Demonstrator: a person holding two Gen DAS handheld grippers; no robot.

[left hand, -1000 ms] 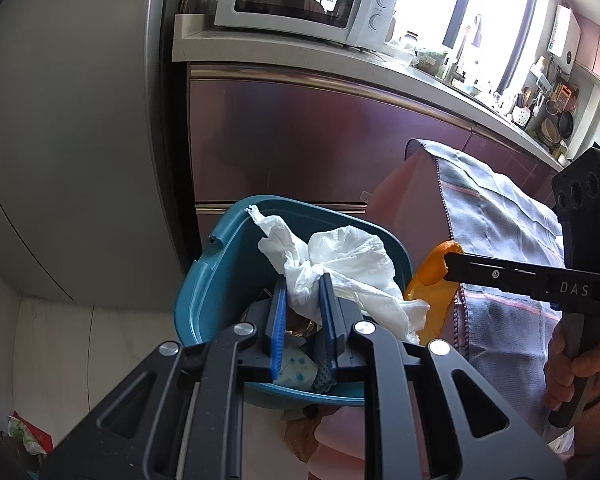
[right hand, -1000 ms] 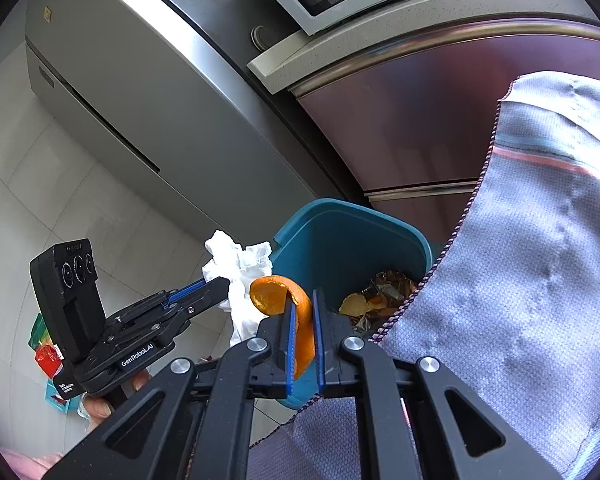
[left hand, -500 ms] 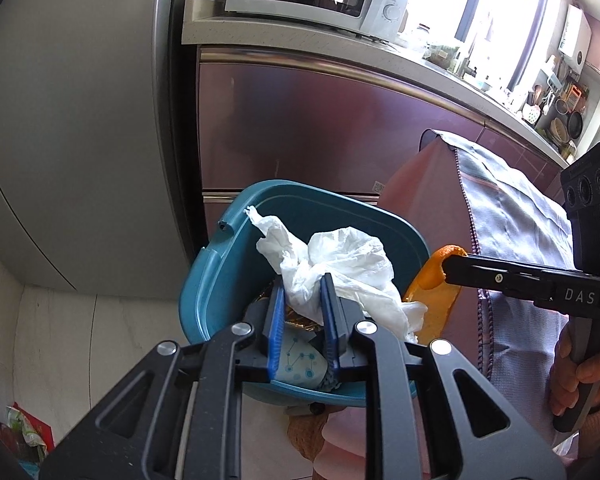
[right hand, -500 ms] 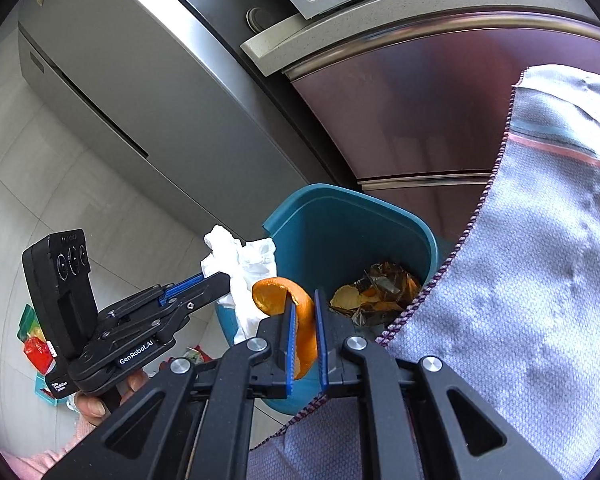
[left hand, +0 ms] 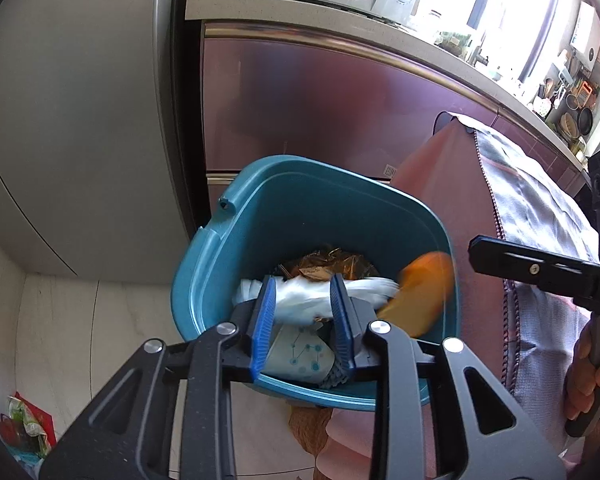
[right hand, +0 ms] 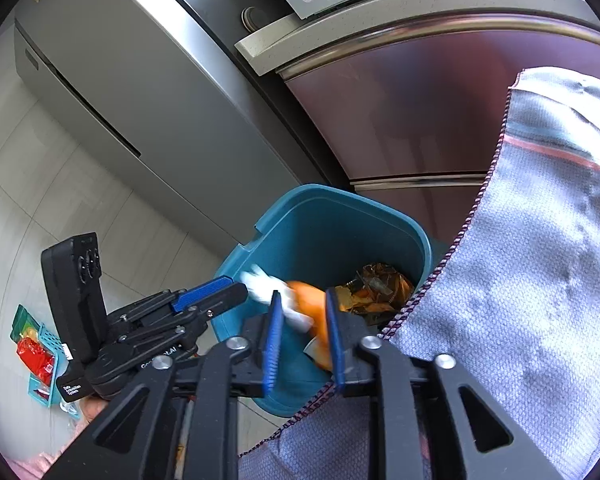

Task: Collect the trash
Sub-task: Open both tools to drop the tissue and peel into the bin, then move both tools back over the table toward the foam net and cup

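While over teal bin (left hand: 236, 236) | left claw (left hand: 303, 316) wide, tissue (left hand: 300, 300) blurred | right claw (right hand: 305, 334) wide, peel (right hand: 314, 304) blurred

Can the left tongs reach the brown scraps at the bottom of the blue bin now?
Probably yes. The left tongs are open over the blue bin, which has no lid; only the falling white tissue passes over the brown scraps.

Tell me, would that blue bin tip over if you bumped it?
Probably fairly easily. The bin looks like thin plastic, taller than wide, with only light trash inside: tissue, orange peel and brown wrappers. So it is likely light and would slide or rock on the smooth floor tiles.
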